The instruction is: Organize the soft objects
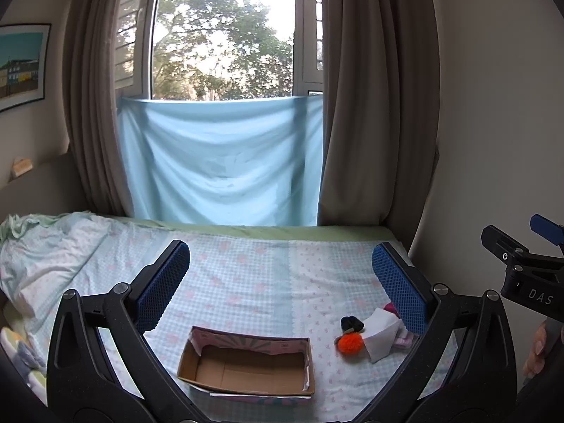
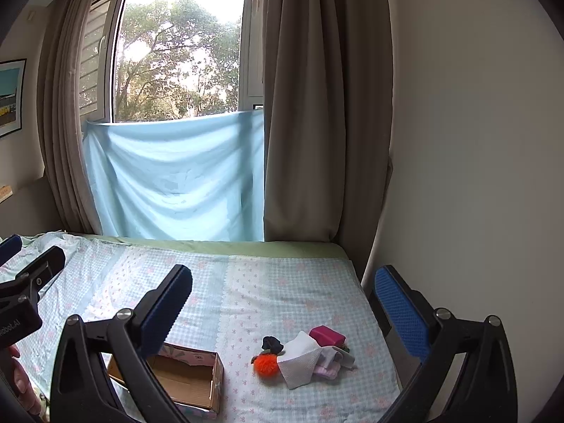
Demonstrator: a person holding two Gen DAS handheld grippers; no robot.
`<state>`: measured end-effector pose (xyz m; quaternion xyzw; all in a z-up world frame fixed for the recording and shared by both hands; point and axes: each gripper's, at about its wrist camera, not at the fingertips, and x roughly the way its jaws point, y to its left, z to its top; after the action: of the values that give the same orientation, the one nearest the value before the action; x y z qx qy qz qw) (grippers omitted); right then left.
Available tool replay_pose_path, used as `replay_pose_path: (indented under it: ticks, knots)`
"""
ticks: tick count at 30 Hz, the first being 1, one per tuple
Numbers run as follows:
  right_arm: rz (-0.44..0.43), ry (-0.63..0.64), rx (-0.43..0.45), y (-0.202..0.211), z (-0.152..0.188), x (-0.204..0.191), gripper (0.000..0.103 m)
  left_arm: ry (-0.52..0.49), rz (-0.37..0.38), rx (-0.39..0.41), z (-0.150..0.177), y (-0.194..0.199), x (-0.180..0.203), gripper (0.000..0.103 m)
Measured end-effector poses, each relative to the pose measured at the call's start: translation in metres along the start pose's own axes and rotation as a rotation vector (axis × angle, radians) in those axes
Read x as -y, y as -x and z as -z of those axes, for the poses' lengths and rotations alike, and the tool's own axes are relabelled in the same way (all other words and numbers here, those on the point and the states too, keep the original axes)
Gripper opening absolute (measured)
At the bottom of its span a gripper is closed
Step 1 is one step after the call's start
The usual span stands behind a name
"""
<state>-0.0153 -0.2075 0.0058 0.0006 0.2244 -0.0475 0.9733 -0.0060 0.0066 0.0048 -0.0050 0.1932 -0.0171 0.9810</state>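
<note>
A checked bedspread (image 1: pixel 246 282) covers the bed under the window. I hold both claws released above it: my left claw (image 1: pixel 280 273) over the empty cardboard box (image 1: pixel 246 365), my right claw (image 2: pixel 283 303) over the soft pile (image 2: pixel 303 356), untouched.
</note>
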Motion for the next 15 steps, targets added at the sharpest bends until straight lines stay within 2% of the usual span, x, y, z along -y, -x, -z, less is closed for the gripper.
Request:
replay_pose_path:
  ticks: [7,12,15]
  knots:
    - [-0.018,-0.016,-0.019,-0.008,0.000,0.001,0.103,-0.004,0.012,-0.035,0.001,-0.011,0.001,0.103]
    - [0.001,-0.020,-0.071,-0.032,0.000,0.019,0.103,-0.049,0.051,-0.100,0.011,-0.041,0.019,0.103]
    - [0.021,-0.014,-0.110,-0.057,0.005,0.042,0.103,-0.036,0.063,-0.171,0.024,-0.069,0.034,0.103]
